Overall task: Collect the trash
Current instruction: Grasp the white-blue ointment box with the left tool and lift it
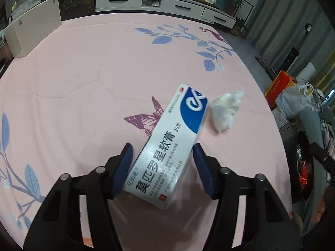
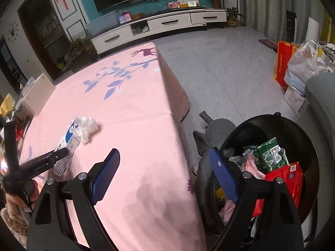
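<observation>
Two trash items on pink tablecloth [image 1: 83, 83]: medicine box [image 1: 167, 146] mid-table, crumpled tissue [image 1: 227, 109] just beside its far end. Much bare cloth beyond; table edge drops to grey floor [image 2: 230, 73]. Left gripper [image 1: 163, 165] angled down, jaws around box's near end, right pad touching, left pad a sliver off. Right gripper [image 2: 165, 171] wide, empty, straddling table edge beside black bin [image 2: 305, 138] holding wrappers.

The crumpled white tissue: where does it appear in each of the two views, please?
Left wrist view: the crumpled white tissue lies right of centre, beside the far end of the medicine box.
Right wrist view: the tissue lies left of centre, at the box's far end.
Shared landmark: the medicine box on the pink tablecloth.
</observation>
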The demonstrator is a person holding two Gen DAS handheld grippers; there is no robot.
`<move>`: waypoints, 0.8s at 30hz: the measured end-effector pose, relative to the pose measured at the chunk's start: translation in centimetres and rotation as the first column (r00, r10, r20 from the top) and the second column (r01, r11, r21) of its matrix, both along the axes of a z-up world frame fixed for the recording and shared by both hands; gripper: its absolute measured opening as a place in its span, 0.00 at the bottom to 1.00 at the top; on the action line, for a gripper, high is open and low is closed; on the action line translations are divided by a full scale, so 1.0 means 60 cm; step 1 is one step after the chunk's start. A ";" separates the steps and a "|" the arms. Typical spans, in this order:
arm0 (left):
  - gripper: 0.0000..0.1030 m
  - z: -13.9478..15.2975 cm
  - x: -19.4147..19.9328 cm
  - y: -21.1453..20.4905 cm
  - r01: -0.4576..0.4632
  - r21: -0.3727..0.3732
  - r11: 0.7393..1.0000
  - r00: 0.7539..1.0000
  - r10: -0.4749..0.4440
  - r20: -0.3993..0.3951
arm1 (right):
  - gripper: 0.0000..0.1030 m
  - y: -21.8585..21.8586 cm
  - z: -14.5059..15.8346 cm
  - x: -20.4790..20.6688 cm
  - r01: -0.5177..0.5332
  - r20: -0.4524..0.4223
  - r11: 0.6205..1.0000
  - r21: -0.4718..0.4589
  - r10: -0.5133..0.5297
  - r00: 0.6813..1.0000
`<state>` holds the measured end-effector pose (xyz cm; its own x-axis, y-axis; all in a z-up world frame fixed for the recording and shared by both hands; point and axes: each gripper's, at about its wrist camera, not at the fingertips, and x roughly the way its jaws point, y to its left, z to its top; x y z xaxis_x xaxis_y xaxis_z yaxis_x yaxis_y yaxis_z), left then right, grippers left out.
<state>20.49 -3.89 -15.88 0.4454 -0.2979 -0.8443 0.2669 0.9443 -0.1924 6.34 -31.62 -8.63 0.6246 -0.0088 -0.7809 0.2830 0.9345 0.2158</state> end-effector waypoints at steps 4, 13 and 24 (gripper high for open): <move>0.36 0.002 0.000 0.007 -0.019 -0.054 0.998 1.000 0.018 -0.023 | 0.83 0.017 -0.004 0.011 -0.017 -0.013 1.000 -0.015 0.016 1.000; 0.36 0.062 -0.025 0.096 -0.140 -0.256 0.956 0.989 0.148 0.011 | 0.83 0.072 0.010 0.061 -0.078 -0.011 0.997 0.015 0.078 0.997; 0.36 0.091 -0.037 0.188 -0.284 -0.262 0.923 0.948 0.310 0.065 | 0.78 0.218 -0.016 0.228 -0.238 -0.077 0.970 0.054 0.241 0.967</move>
